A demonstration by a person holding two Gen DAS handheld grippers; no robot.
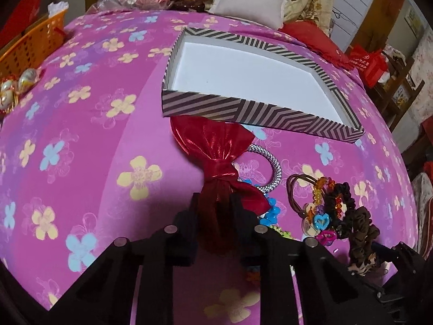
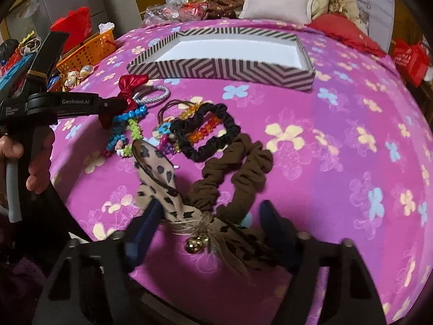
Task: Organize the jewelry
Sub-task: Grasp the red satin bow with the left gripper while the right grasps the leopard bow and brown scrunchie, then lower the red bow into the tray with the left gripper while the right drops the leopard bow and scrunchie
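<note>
Red shiny fabric bow (image 1: 216,162) sits clamped in the left claw (image 1: 213,203), just in front of the striped cardboard box (image 1: 259,113) on the bed. Right claw (image 2: 208,216) stands apart, straddling the leopard-print bow (image 2: 162,184) of a brown scrunchie (image 2: 238,173), nearer than the box.

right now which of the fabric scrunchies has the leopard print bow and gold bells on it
The brown scrunchie, nearest the right gripper, whose jaws straddle its bow. The black scrunchie farther back is plain, with no bow or bells.
</note>
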